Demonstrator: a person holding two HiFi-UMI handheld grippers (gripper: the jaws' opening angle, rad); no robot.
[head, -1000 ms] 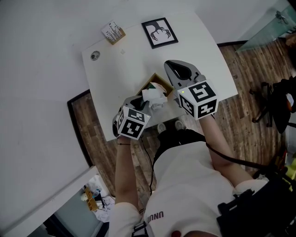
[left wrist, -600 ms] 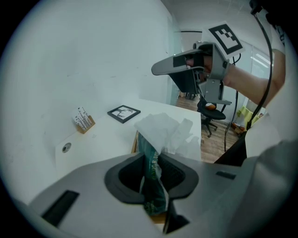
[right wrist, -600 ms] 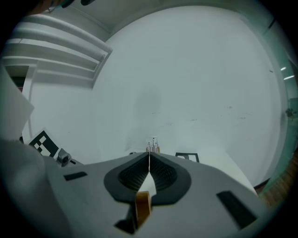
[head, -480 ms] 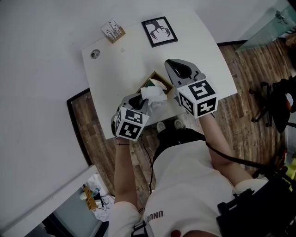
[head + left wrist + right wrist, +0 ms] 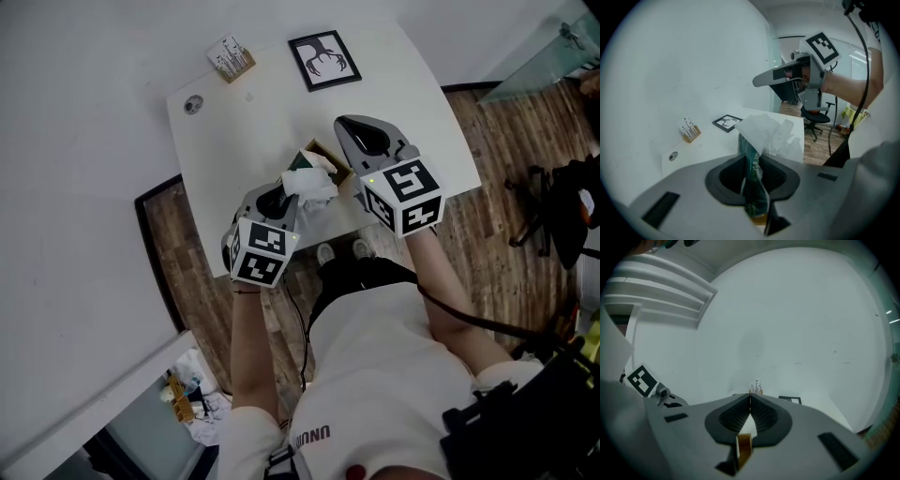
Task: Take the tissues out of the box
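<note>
My left gripper [image 5: 298, 184] [image 5: 752, 152] is shut on a green-wrapped tissue pack [image 5: 307, 176] [image 5: 751, 161], with white tissue [image 5: 766, 133] bunched out of its top. The pack hangs just above the open brown tissue box [image 5: 339, 169] on the white table [image 5: 244, 122]. My right gripper [image 5: 349, 131] [image 5: 750, 399] is shut with nothing between its jaws. It hovers above the table to the right of the box, and in the left gripper view it [image 5: 787, 77] stands high over the pack.
A framed black-and-white picture [image 5: 323, 61] [image 5: 727, 122] lies at the table's far edge. Left of it are a small wooden card holder [image 5: 231, 59] [image 5: 690, 131] and a round cable hole [image 5: 193, 105]. An office chair [image 5: 553, 202] stands on the wood floor at right.
My left gripper has risen and drawn back a little, lifting the tissue pack higher out of the box. The right gripper has barely moved.
</note>
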